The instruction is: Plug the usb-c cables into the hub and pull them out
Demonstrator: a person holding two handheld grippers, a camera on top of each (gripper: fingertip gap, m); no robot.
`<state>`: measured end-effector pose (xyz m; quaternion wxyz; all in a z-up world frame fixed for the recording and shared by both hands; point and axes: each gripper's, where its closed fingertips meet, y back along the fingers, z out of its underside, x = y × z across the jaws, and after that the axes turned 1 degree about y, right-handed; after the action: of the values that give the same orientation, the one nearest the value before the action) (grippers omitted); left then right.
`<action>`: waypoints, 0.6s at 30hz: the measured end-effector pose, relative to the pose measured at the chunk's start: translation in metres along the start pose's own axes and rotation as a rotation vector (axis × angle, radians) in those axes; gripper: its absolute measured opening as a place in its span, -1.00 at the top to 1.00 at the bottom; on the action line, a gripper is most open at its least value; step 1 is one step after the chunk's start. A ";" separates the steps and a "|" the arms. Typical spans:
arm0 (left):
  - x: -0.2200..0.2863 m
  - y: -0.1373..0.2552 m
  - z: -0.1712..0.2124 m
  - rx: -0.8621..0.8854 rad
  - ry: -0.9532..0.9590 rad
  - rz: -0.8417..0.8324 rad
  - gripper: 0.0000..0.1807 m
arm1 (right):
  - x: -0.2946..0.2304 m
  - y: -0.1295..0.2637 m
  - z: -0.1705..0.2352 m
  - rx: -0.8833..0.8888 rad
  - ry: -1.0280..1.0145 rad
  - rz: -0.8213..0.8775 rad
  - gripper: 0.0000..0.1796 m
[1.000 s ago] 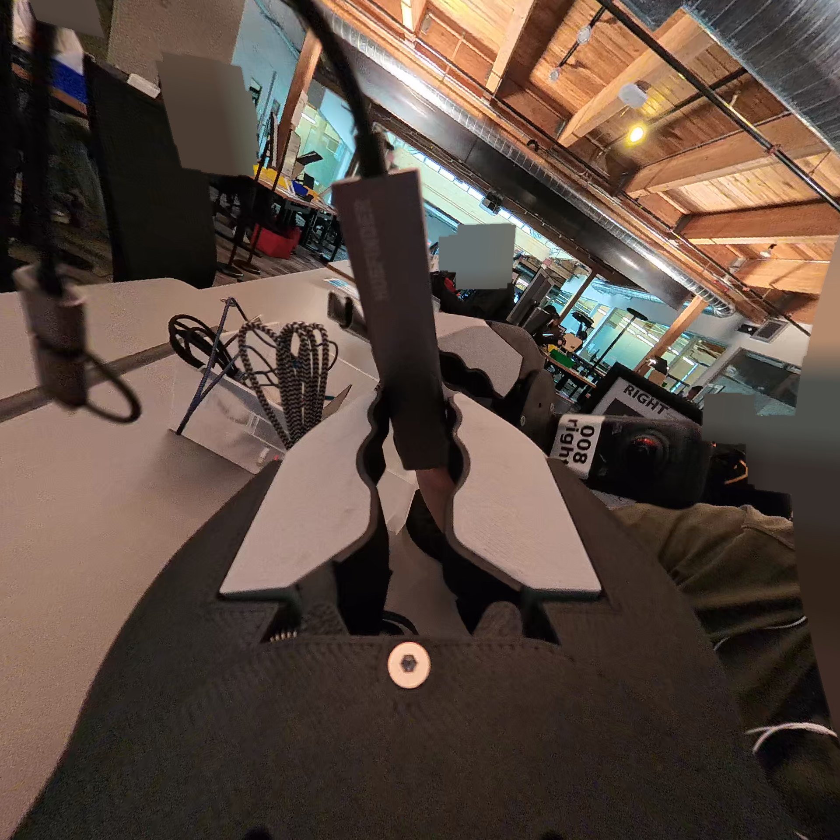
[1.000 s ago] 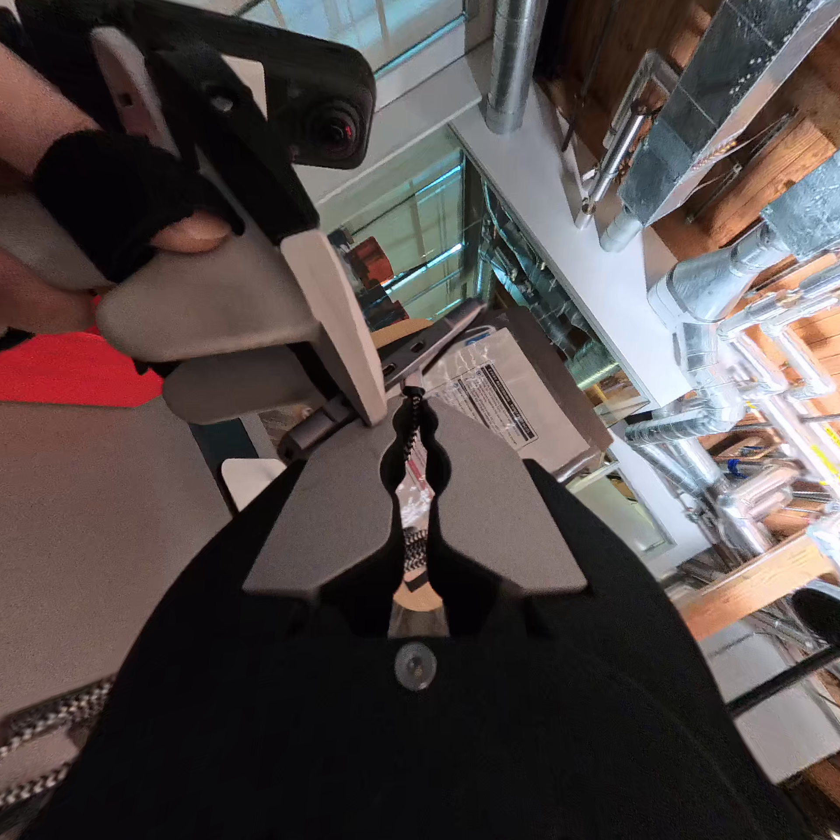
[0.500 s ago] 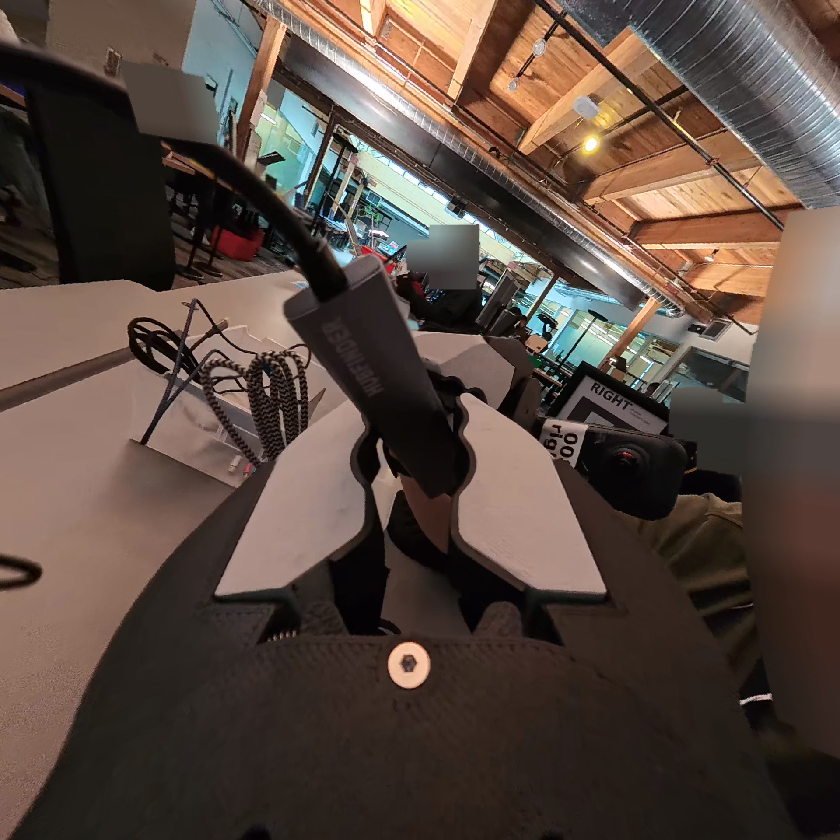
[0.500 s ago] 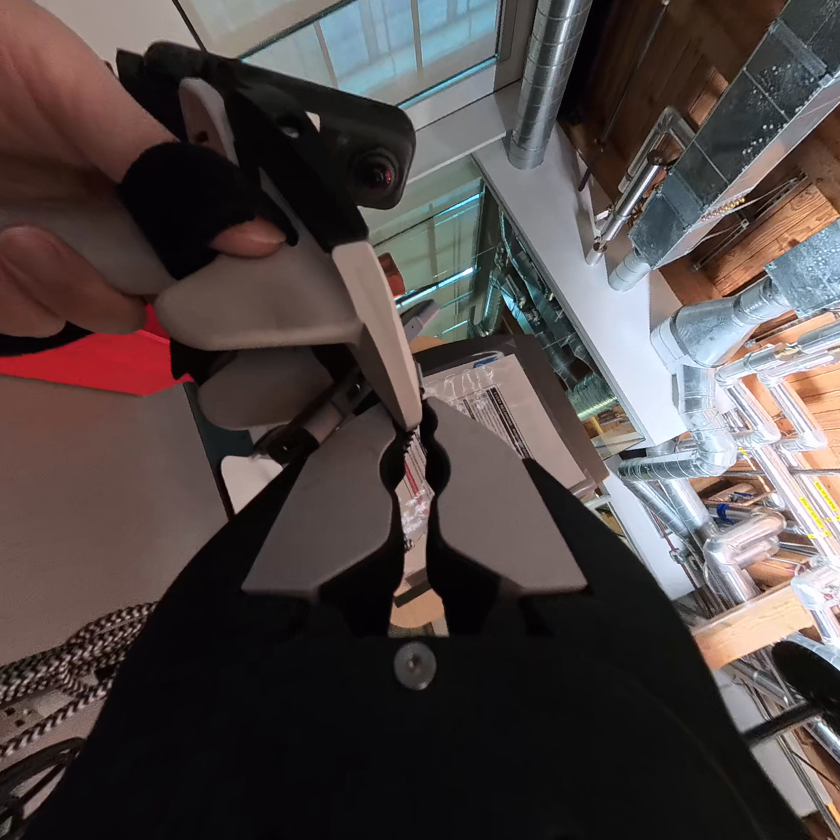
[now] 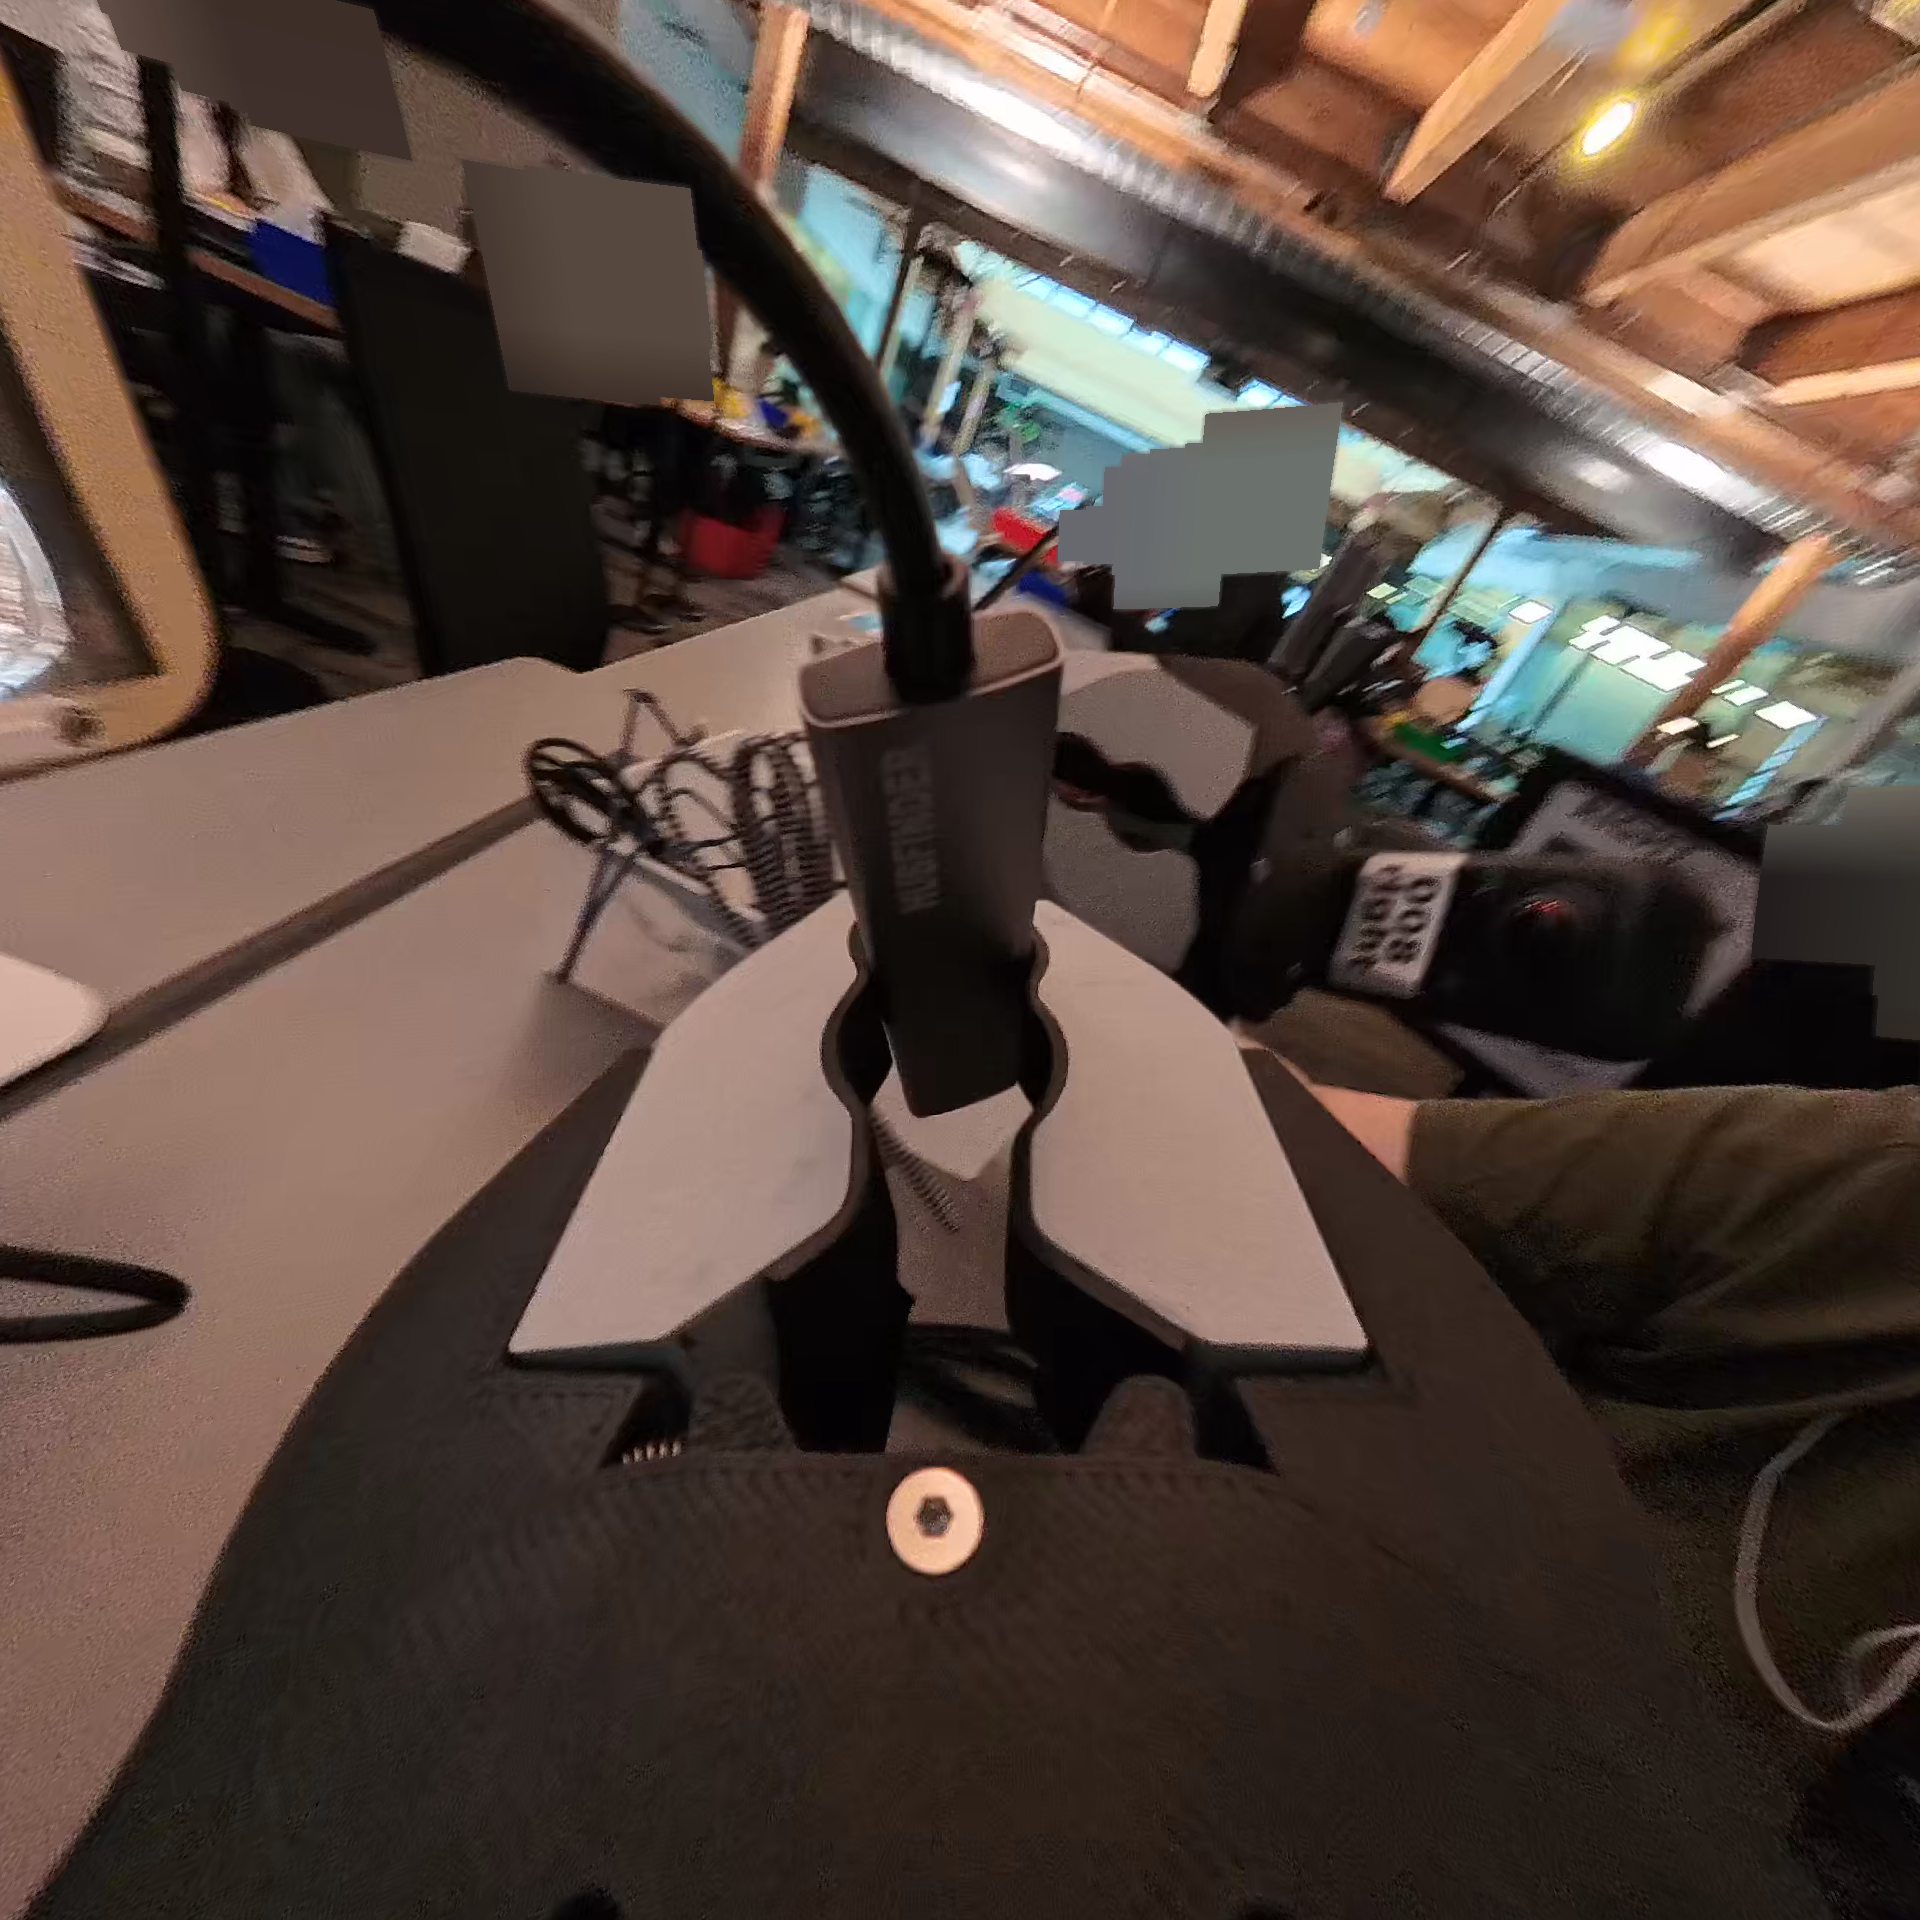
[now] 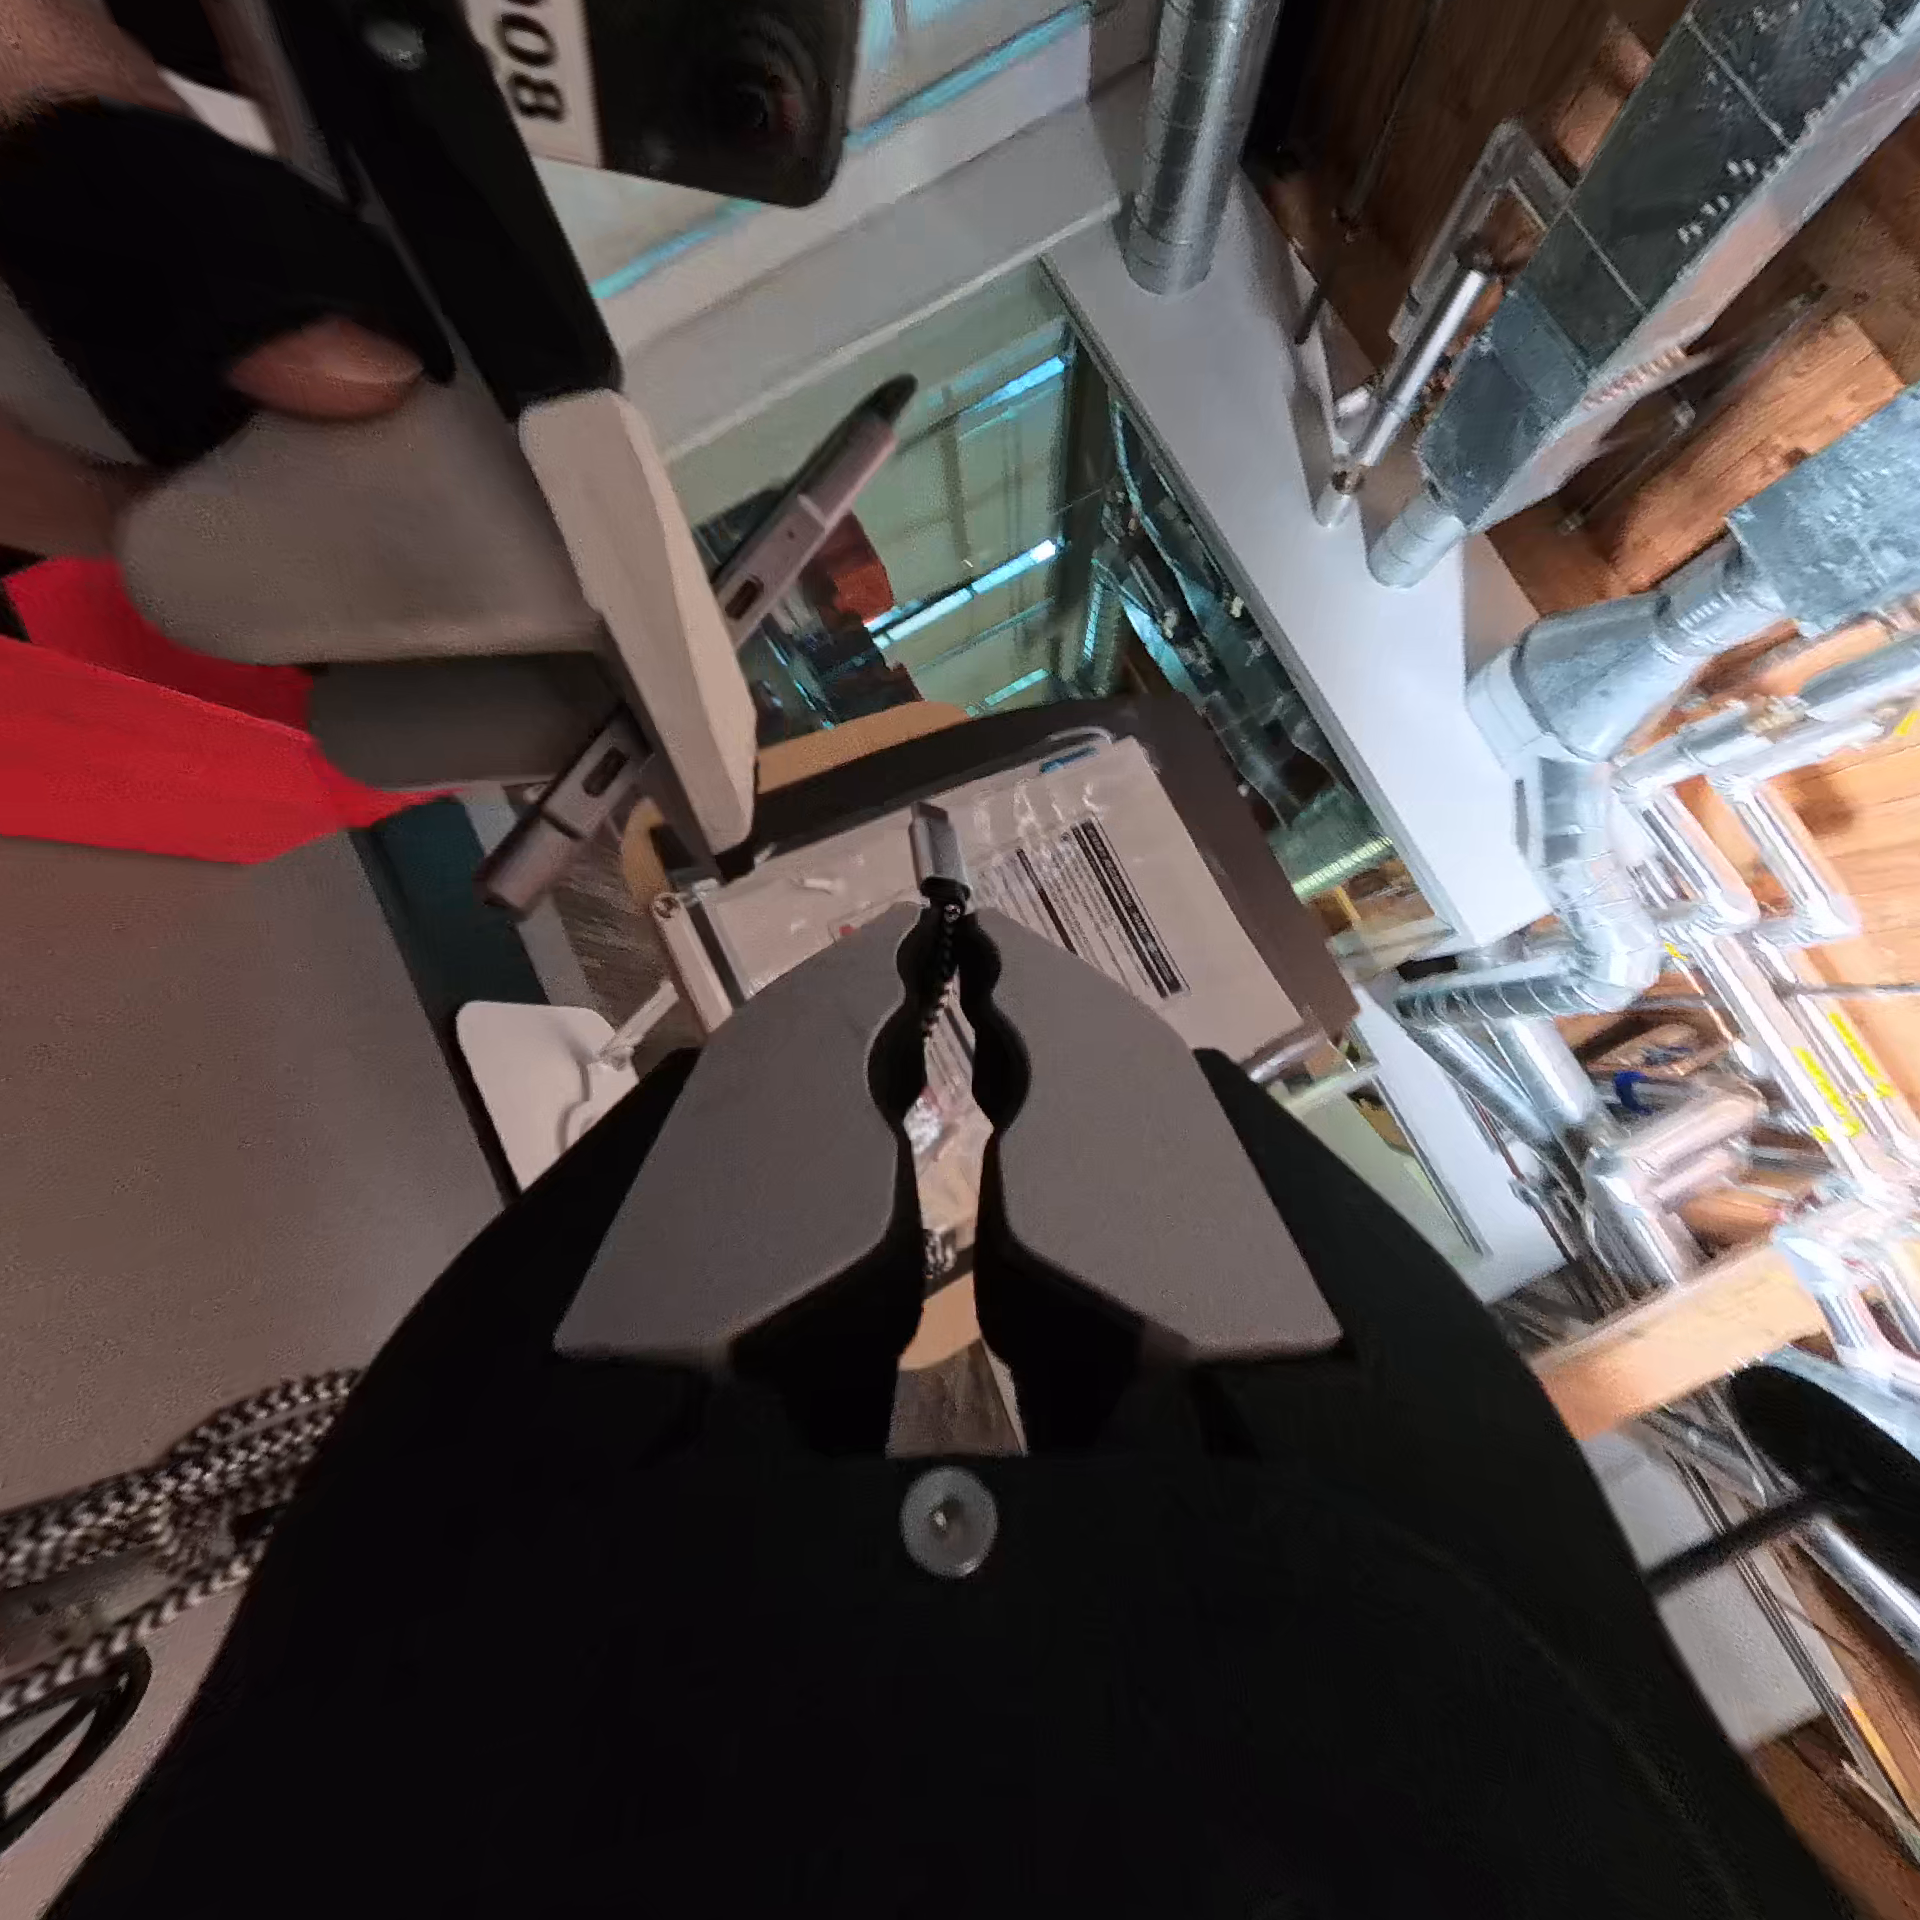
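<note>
Left wrist view is showing the grey USB hub (image 5: 940,883) standing nearly upright between the jaws of the left gripper (image 5: 943,1023), which are clamping on its lower end. The hub's own thick black cord (image 5: 821,343) is leaving its top end and arching up and to the left, out of the picture. Beyond the jaws and to their left, a bundle of black-and-white braided cables (image 5: 774,821) is sitting in a clear holder on the grey desk (image 5: 260,1039). To the right of the jaws the right gripper (image 5: 1164,790) is showing farther off, blurred, and a person's olive sleeve (image 5: 1662,1226) is lying along the right edge.

In the right wrist view, the jaws of the right gripper (image 6: 948,925) are pinching together on a braided usb-c cable (image 6: 940,971) just behind its plug, and the grey connector (image 6: 940,847) is sticking out past the tips. Up and to the left of these jaws, the hub (image 6: 800,540) is passing through the pale fingers (image 6: 665,613) of the left gripper, with slot-shaped ports showing along its edge. The connector is lying apart from the hub, not inserted. A hand in a black fingerless glove (image 6: 208,281) is gripping the left tool at the upper left. At the lower left, more braided cable (image 6: 156,1496) is trailing over the desk.
</note>
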<state>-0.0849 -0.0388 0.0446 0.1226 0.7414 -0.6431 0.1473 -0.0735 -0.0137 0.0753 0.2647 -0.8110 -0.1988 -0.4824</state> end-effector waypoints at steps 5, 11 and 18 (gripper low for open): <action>-0.022 0.018 -0.005 -0.074 -0.208 -0.269 0.77 | -0.005 0.019 -0.036 0.121 0.097 -0.121 0.97; -0.033 0.025 0.007 -0.236 -0.334 -0.421 0.77 | -0.027 0.023 -0.049 0.053 0.303 -0.186 0.96; -0.031 0.026 0.026 -0.380 -0.258 -0.414 0.77 | -0.039 0.015 -0.039 -0.010 0.424 -0.184 0.96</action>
<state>-0.1127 -0.0232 0.0087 0.2037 0.8331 -0.5046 -0.0991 -0.1086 -0.0522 0.0524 0.2516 -0.6712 -0.2092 -0.6652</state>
